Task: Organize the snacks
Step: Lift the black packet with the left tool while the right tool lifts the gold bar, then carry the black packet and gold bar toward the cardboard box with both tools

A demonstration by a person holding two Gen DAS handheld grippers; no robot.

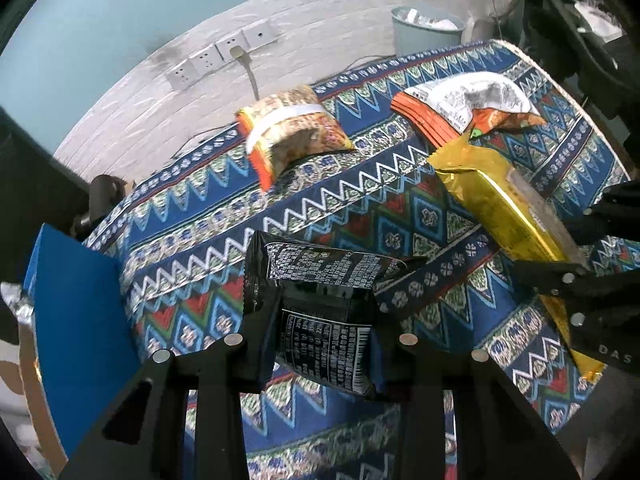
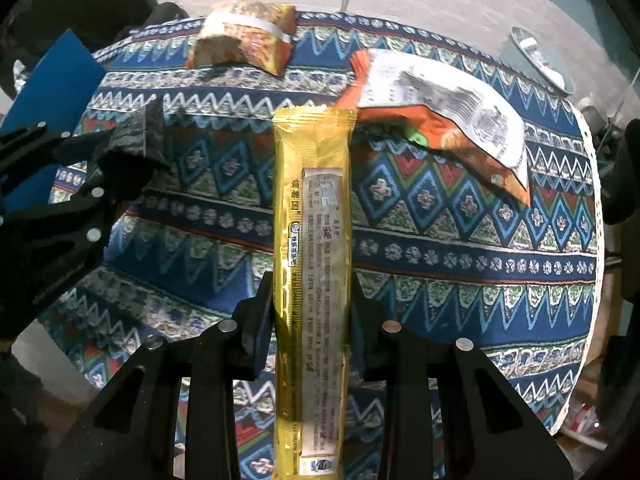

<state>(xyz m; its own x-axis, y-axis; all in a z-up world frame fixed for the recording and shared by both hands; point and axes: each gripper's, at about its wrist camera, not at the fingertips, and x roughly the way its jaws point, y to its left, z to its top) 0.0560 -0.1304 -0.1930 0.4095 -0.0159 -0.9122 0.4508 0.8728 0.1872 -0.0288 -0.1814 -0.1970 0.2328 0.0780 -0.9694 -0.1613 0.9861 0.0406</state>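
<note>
The black packet (image 1: 320, 312) carries dense white print, a nutrition table with percentages and a barcode, the characters too small to read; the left tongs (image 1: 326, 344) pinch its crinkled foil, holding it above the bench (image 1: 192, 208). The gold packet (image 2: 312, 264), long and narrow with a crimped top seal and a pale label strip of unreadable print down its length, is clamped in the right tongs (image 2: 310, 320), also off the cloth. In the left view, that tool's black body shows the letters "DAS". Farther back on the bench lie an orange packet (image 1: 460, 108), its white printed back up, and a puffy speckled packet (image 1: 292, 132) with a white band. The bench wears a woven-look cloth of blue, red, green and white zigzags and diamonds. A blue board (image 1: 76, 320) stands at the left edge. Behind are a white brick-textured wall, sockets (image 1: 224, 54) with one plug, and a pale bin (image 1: 426, 28).
</note>
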